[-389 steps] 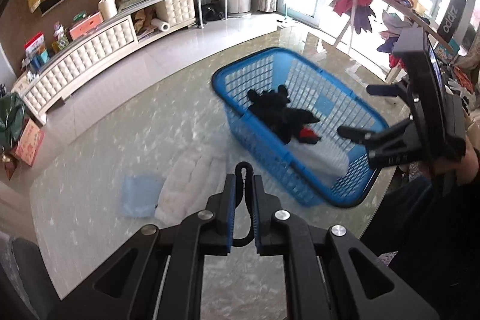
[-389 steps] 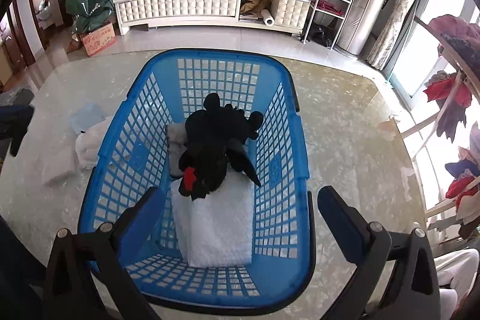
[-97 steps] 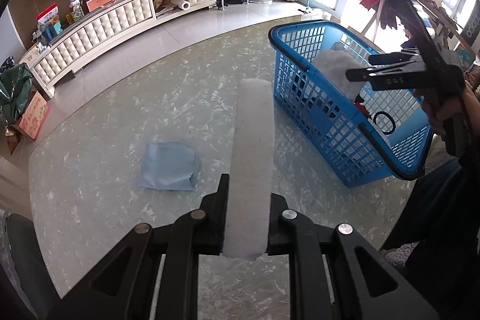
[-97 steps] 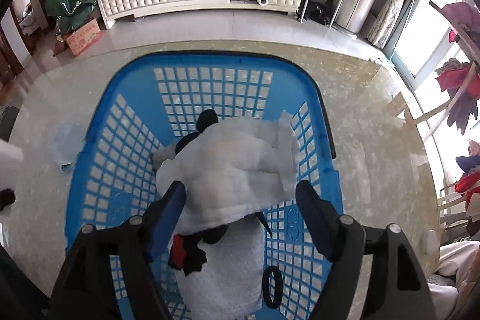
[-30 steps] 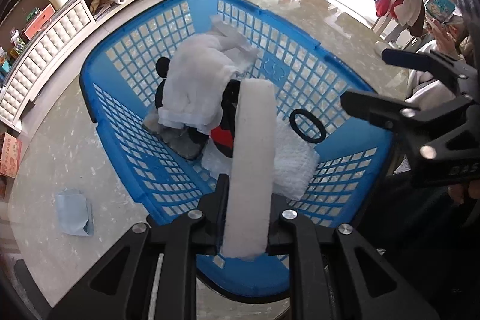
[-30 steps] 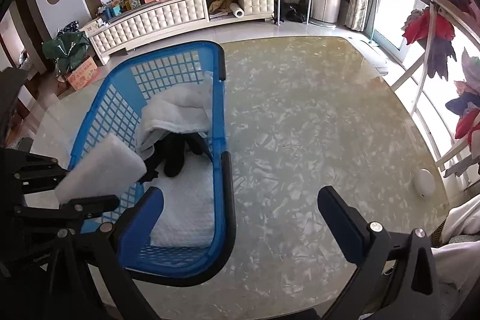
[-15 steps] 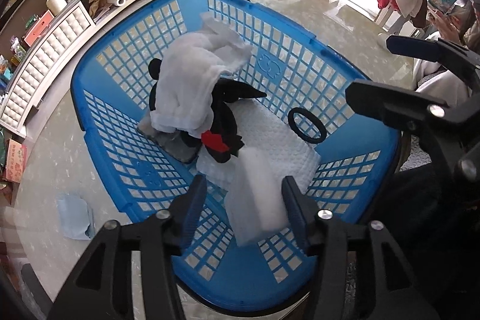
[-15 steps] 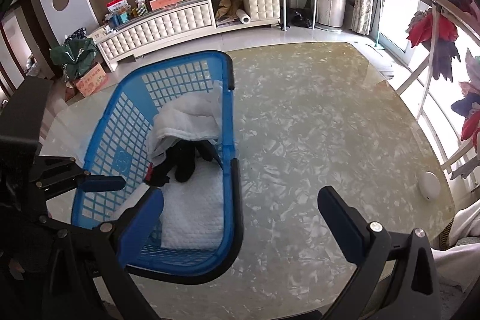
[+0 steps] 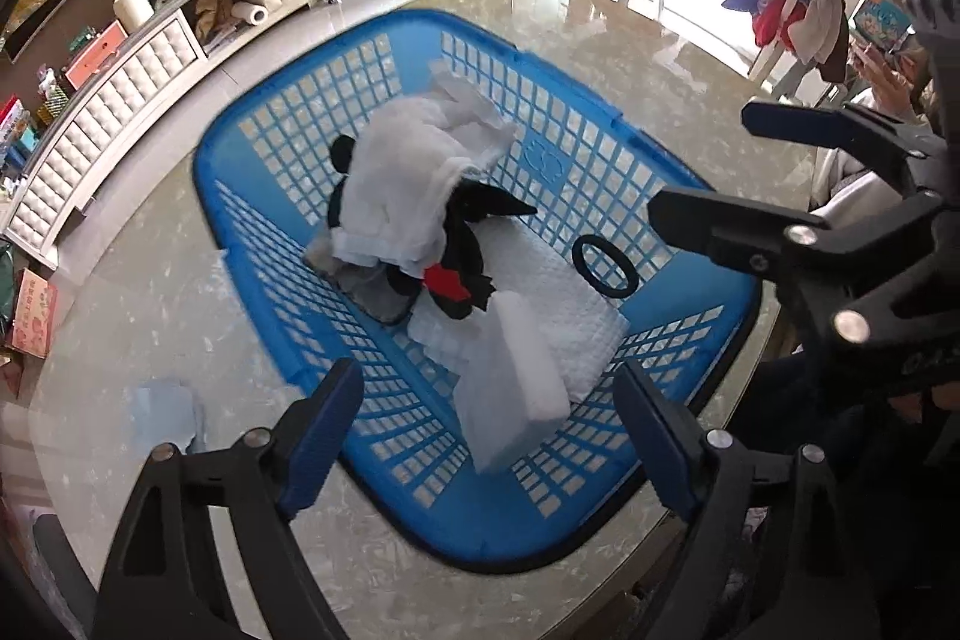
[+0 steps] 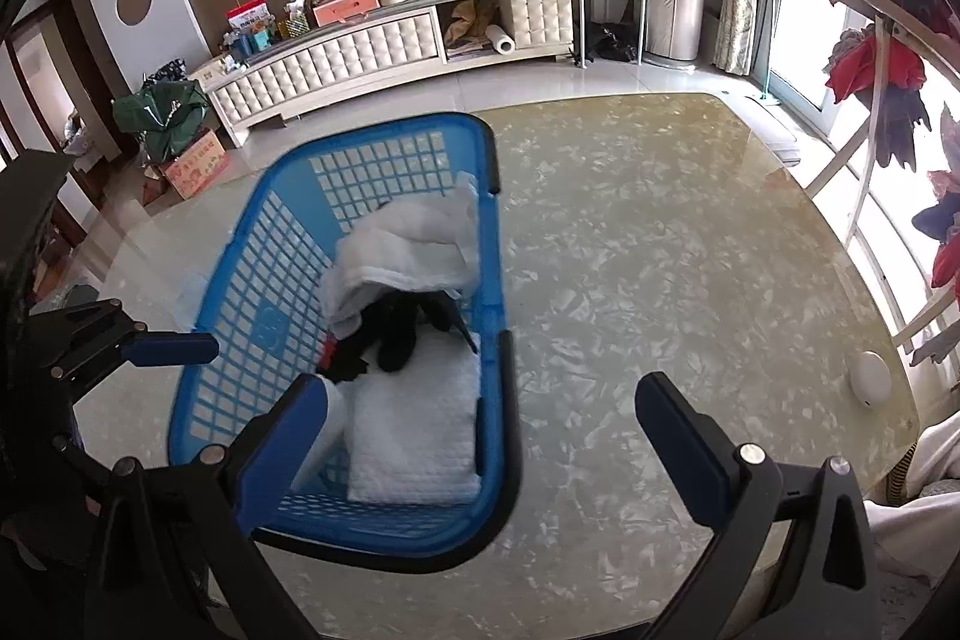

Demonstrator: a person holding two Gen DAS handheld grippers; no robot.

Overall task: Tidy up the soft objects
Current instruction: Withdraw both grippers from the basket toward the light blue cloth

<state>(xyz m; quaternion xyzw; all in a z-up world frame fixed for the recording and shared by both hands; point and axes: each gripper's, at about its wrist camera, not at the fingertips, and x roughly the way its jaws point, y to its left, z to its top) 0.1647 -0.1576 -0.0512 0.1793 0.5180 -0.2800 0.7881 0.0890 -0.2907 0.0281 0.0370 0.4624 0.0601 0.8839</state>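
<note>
Left wrist | both grippers' fingers spread | white sponge (image 9: 510,382) in basket (image 9: 288,340), long axis toward camera

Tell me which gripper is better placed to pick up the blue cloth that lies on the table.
Probably the left gripper. It is open, and the blue cloth lies beside its left finger, outside the basket. The right gripper, also open, has the basket in between.

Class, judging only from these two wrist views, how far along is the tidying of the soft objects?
Done: the blue basket holds a black plush toy, a white towel, a quilted white cloth, a white foam block and a black ring. In hand: nothing; the left gripper and right gripper are both open. Left: the light blue cloth on the table beside the basket.
</note>
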